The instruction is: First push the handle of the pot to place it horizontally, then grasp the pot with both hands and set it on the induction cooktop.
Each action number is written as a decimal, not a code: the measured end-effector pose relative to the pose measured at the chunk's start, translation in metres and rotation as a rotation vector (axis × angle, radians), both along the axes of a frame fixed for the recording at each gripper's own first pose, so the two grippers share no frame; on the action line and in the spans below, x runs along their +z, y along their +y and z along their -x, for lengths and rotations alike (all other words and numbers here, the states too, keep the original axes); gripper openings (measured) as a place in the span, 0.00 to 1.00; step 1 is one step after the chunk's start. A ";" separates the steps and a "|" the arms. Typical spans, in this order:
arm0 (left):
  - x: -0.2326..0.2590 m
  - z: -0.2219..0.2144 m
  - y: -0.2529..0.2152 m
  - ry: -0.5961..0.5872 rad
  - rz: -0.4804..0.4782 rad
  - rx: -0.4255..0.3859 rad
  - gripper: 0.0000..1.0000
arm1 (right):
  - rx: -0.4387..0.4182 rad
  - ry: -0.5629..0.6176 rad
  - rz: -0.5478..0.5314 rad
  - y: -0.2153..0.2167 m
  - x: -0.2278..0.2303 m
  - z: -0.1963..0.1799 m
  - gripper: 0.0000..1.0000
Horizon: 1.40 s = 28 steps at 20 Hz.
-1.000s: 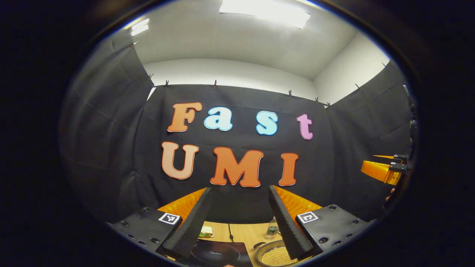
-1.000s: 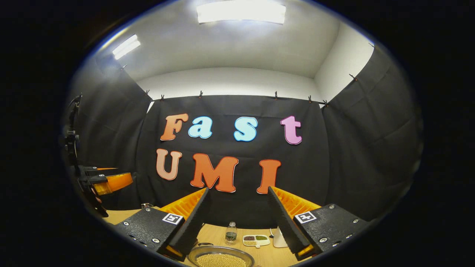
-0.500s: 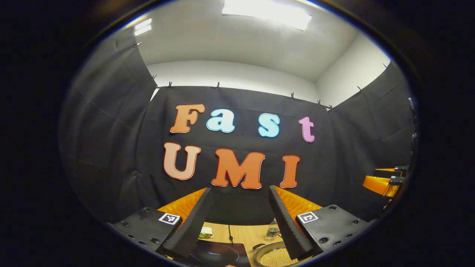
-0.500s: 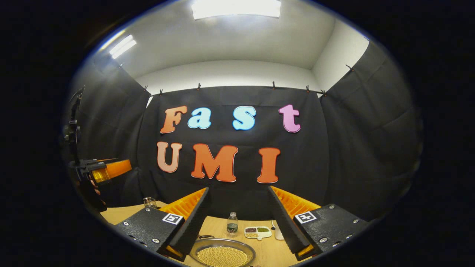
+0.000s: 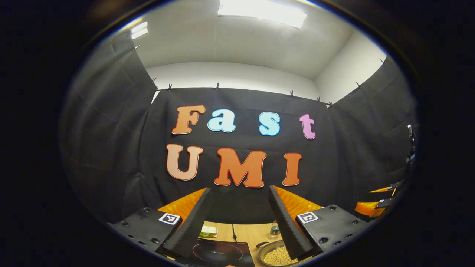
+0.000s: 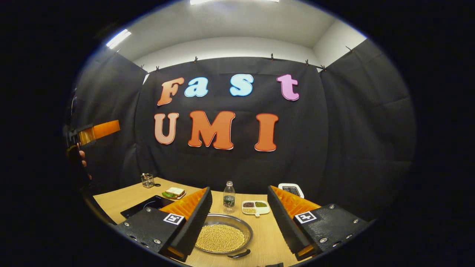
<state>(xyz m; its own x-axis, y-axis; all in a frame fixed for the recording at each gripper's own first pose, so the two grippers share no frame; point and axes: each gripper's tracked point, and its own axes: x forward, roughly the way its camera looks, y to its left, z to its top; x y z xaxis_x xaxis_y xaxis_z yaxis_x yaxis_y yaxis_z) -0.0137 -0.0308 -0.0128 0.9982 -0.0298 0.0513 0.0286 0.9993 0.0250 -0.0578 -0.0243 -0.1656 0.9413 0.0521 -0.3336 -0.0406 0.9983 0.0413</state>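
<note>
Left gripper view
- left claw (image 5: 237, 222): released, raised, level.
- induction cooktop (image 5: 219, 254): below, between its fingers.
- pot (image 5: 276, 254): lower right, behind the right finger, holding yellow beans.

Right gripper view
- right claw (image 6: 237, 222): released, tilted down over the worktop (image 6: 122, 196).
- pot (image 6: 222, 237): between its fingers, handle nearest.
- sectioned dish (image 6: 255, 207): beyond, holding beans.
- bottle (image 6: 229, 193): beyond the pot.
</note>
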 end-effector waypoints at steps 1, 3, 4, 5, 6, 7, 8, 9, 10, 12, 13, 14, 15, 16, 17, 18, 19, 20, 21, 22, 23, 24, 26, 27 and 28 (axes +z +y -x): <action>-0.004 -0.002 -0.001 0.011 0.001 0.002 1.00 | 0.005 0.031 -0.010 0.001 -0.012 0.001 0.92; -0.014 -0.003 -0.007 0.040 0.012 -0.018 1.00 | 0.018 0.107 -0.043 0.004 -0.039 0.007 0.86; -0.017 -0.002 -0.010 0.052 0.017 -0.028 0.96 | 0.031 0.151 -0.066 0.008 -0.054 0.012 0.82; -0.020 -0.005 -0.007 0.060 0.018 -0.028 0.99 | 0.044 0.202 -0.093 0.011 -0.069 0.015 0.80; -0.021 -0.005 -0.005 0.063 0.017 -0.023 0.99 | 0.056 0.249 -0.120 0.015 -0.083 0.020 0.74; -0.021 -0.006 -0.003 0.063 0.015 -0.018 0.99 | 0.063 0.291 -0.143 0.018 -0.095 0.025 0.70; -0.022 -0.007 -0.001 0.063 0.012 -0.010 0.99 | 0.070 0.332 -0.159 0.019 -0.109 0.031 0.61; -0.024 -0.008 0.000 0.064 0.006 -0.004 1.00 | 0.079 0.373 -0.167 0.022 -0.122 0.037 0.56; -0.025 -0.009 0.001 0.065 0.001 0.000 1.00 | 0.092 0.420 -0.165 0.025 -0.138 0.045 0.48; -0.029 -0.008 0.001 0.072 -0.002 0.000 0.99 | 0.123 0.507 -0.163 0.032 -0.163 0.058 0.45; -0.032 -0.007 0.000 0.076 -0.004 -0.002 1.00 | 0.141 0.544 -0.183 0.037 -0.171 0.066 0.43; -0.034 -0.007 0.001 0.080 -0.010 0.000 0.99 | 0.156 0.576 -0.208 0.043 -0.178 0.072 0.39; -0.036 -0.008 0.004 0.085 -0.015 0.006 0.99 | 0.163 0.599 -0.225 0.046 -0.184 0.076 0.37; -0.039 -0.008 0.006 0.094 -0.013 0.009 0.97 | 0.163 0.620 -0.233 0.047 -0.191 0.078 0.30; -0.043 -0.007 0.005 0.106 -0.004 0.002 0.98 | 0.159 0.642 -0.236 0.047 -0.198 0.081 0.28; -0.046 -0.008 0.003 0.118 0.007 -0.006 0.99 | 0.161 0.668 -0.243 0.050 -0.207 0.085 0.21; -0.049 -0.008 0.005 0.126 0.011 -0.007 0.99 | 0.165 0.702 -0.255 0.053 -0.216 0.091 0.18; -0.050 -0.009 0.008 0.130 0.008 -0.004 0.99 | 0.171 0.734 -0.274 0.056 -0.224 0.095 0.12; -0.052 -0.009 0.010 0.135 0.008 -0.001 1.00 | 0.170 0.765 -0.301 0.059 -0.232 0.100 0.08; -0.054 -0.010 0.011 0.142 0.012 0.001 0.99 | 0.170 0.792 -0.341 0.062 -0.237 0.104 0.04; -0.056 -0.010 0.013 0.147 0.014 0.004 0.99 | 0.163 0.817 -0.404 0.067 -0.241 0.106 0.02; -0.059 -0.011 0.015 0.154 0.015 0.008 0.99 | 0.158 0.842 -0.453 0.071 -0.244 0.108 0.00; -0.067 -0.011 0.014 0.180 0.014 0.002 0.97 | 0.141 0.865 -0.455 0.070 -0.256 0.108 0.00; -0.069 -0.012 0.016 0.191 0.014 0.003 0.99 | 0.132 0.880 -0.441 0.069 -0.263 0.109 0.00; -0.072 -0.013 0.018 0.201 0.012 0.007 0.97 | 0.119 0.895 -0.434 0.071 -0.269 0.111 0.00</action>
